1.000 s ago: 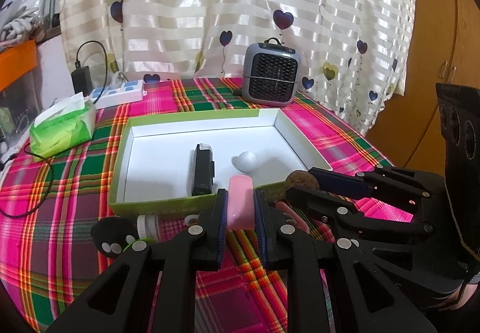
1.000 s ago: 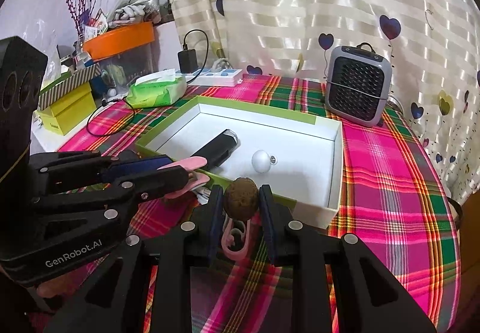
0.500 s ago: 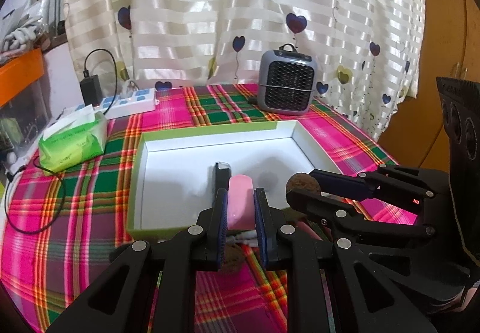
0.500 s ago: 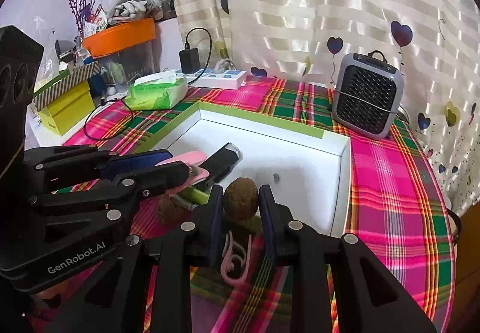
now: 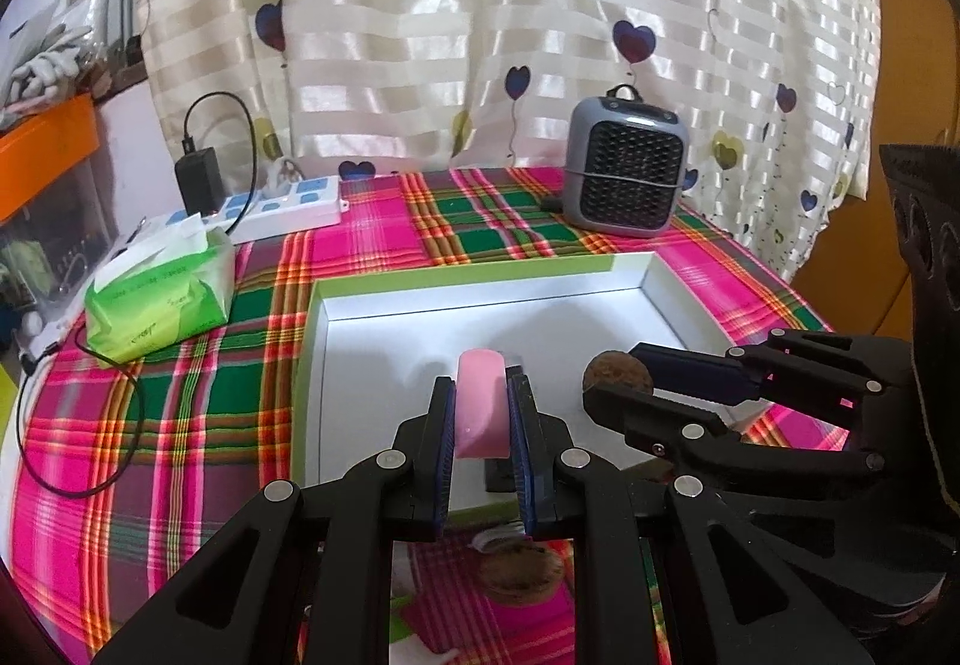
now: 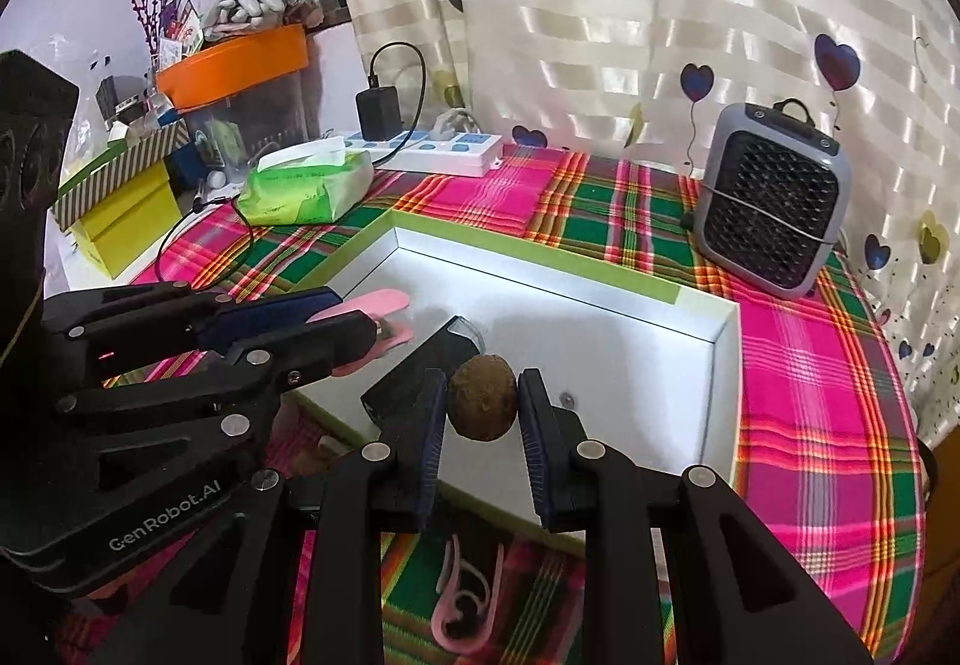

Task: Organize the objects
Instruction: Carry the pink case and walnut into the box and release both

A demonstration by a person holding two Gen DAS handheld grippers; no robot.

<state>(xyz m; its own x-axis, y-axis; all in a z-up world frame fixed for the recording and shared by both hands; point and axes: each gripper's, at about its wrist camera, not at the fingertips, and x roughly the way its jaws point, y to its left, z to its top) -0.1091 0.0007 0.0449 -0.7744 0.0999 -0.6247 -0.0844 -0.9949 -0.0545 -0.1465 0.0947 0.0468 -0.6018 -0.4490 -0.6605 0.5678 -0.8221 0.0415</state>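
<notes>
My left gripper [image 5: 482, 401] is shut on a flat pink piece [image 5: 478, 404] and holds it over the near part of the green-rimmed white box [image 5: 480, 281]. Beside it on the right, my right gripper [image 6: 482, 401] is shut on a brown rough ball [image 6: 482, 404], also above the box [image 6: 717, 365]. In the right wrist view the left gripper [image 6: 372, 320] shows from the side with the pink piece [image 6: 375, 301] sticking out. A black rectangular device [image 6: 420, 371] lies in the box, partly hidden by the fingers.
A second brown ball [image 5: 521, 575] and a pink curly clip [image 6: 462, 599] lie on the plaid cloth before the box. A grey heater [image 5: 627, 179] stands behind, a green tissue pack [image 5: 159, 299] and white power strip [image 5: 282, 209] at the left.
Both grippers moved forward with their loads, from before the box's near wall to over its inside. The white ball seen in the box earlier is now hidden.
</notes>
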